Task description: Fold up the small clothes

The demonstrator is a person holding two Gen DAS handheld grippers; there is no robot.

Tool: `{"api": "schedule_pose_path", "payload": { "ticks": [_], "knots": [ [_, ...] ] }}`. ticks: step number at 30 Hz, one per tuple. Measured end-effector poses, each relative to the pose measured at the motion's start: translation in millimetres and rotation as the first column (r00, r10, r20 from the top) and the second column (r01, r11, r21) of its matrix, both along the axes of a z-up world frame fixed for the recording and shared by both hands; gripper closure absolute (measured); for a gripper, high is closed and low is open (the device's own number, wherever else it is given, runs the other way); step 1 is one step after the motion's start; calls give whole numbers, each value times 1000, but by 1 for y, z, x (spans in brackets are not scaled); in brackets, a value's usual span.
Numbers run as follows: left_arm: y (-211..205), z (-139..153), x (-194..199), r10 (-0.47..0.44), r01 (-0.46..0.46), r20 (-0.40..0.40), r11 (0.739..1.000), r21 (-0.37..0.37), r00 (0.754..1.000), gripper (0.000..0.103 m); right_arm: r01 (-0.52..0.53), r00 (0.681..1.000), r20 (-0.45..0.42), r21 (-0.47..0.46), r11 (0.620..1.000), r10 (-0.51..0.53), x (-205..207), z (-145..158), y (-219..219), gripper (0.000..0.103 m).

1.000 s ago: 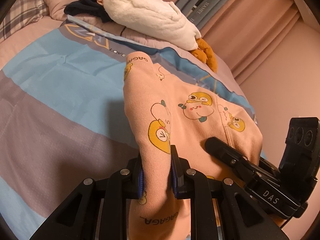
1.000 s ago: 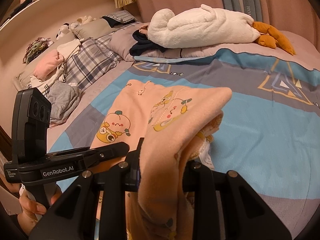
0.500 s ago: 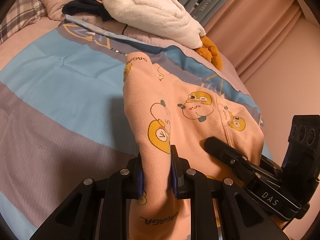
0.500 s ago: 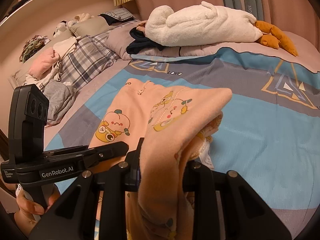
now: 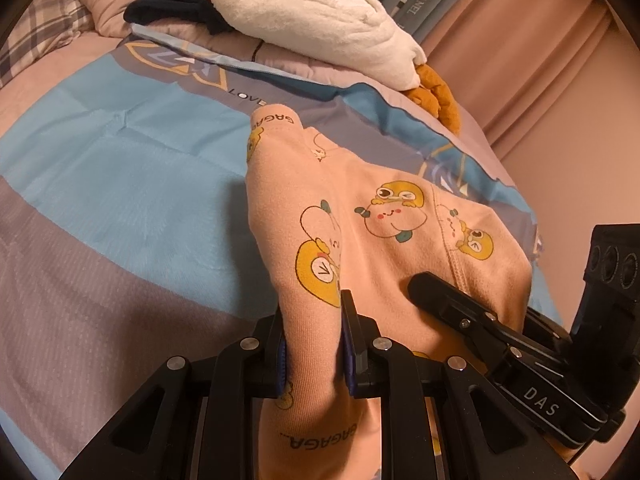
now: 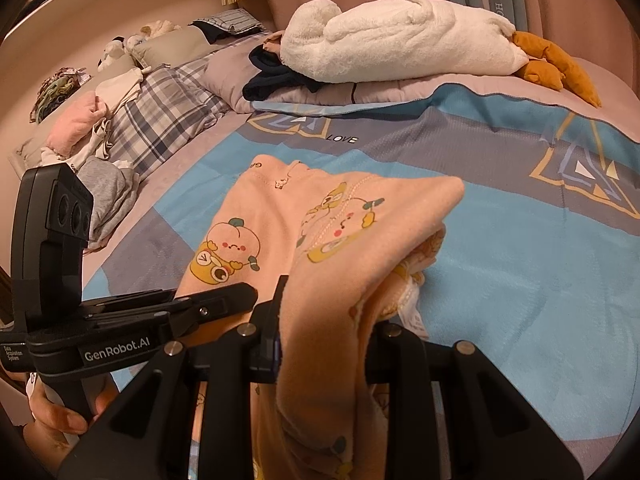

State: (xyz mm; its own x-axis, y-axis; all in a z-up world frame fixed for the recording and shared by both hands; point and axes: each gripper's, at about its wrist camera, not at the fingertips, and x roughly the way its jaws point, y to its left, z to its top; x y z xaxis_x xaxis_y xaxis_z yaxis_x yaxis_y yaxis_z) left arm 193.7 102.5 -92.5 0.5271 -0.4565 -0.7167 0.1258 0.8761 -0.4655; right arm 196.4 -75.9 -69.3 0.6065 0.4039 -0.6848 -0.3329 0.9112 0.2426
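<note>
1. Two grippers each pinch a bunched edge of the same peach-pink cotton child's garment printed with yellow cartoon fruit characters (image 5: 400, 216): the left gripper (image 5: 314, 344) has its blue-padded jaws narrow and pressed on a fold of it, and the right gripper (image 6: 320, 332) is likewise clamped on a thicker gathered wad.
2. Compared with a second ago, both grips are unchanged. The garment sits the same way between the fingers, while the blue, grey and lilac patterned bedspread (image 5: 120, 184) has shifted in both wrist views, so both hands appear to have carried the cloth forward and slightly lower together.
3. The garment hangs stretched between the two grippers, its far end draped forward and apparently close over the bedspread, well short of the white plush goose toy (image 6: 400, 44) by the pillows.
4. Judged from this, the fold is under way rather than finished: the held edge probably has to be laid down onto the rest of the garment before either grip lets go.
</note>
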Motion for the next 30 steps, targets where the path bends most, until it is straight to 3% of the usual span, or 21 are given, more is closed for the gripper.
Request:
{"api": "schedule_pose_path", "payload": {
  "ticks": [30],
  "knots": [
    [-4,-32,17,-1,7,-88,998,63,996,83,47,989,-139,-6,999,-47,27,-46,-5,73]
  ]
}}
